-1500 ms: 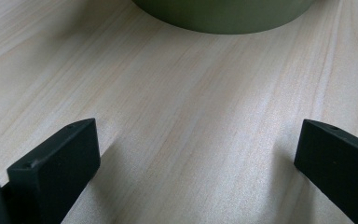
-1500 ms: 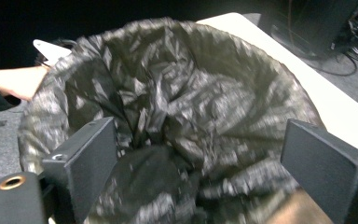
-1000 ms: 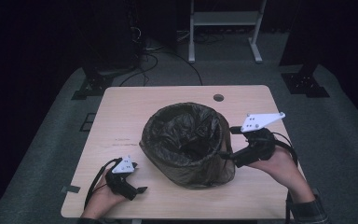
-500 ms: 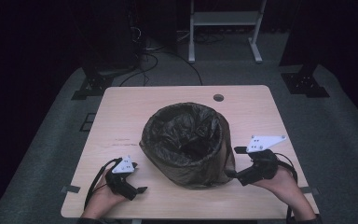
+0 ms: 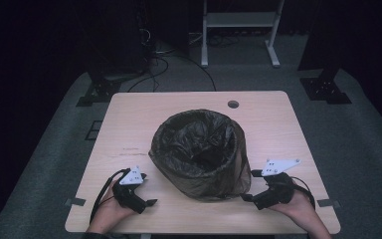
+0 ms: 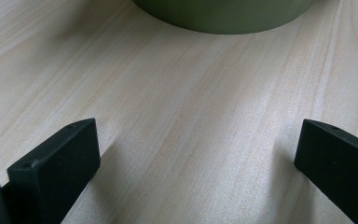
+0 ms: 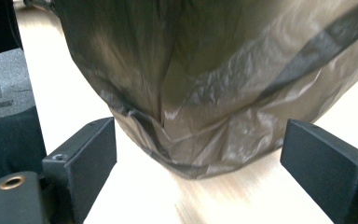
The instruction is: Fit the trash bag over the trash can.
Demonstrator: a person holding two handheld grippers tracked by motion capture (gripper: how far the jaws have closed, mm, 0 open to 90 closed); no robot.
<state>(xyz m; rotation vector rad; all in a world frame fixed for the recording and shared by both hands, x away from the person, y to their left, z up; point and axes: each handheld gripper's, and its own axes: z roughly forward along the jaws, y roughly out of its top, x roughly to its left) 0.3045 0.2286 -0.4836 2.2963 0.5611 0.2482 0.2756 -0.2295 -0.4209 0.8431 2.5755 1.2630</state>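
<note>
A round waste bin point(image 5: 199, 186) lined with a dark, half-see-through bin liner point(image 5: 197, 144) stands a little toward the near edge of the wooden table point(image 5: 273, 114), about midway between its left and right edges. The liner is folded over the rim and hangs down the outside almost to the tabletop; in the right gripper view its lower hem point(image 7: 191, 158) sags in loose creases just above the wood. The film looks thin, soft and slick — it will likely crumple and slide rather than resist, and could tear if pulled hard at one spot. The bin itself looks like stiff, light plastic, its olive base point(image 6: 223, 14) showing bare in the left gripper view. The right gripper point(image 5: 248, 198) lies near the table's near-right corner, jaws spread wide and empty, pointed at the hanging film close in front of it. The left gripper point(image 5: 149, 203) rests by the near-left part of the table, jaws also wide apart with nothing between them, short of the bin. A sensible hold is a gathered fold of the hem — pinching several layers together — rather than a single taut sheet.
</note>
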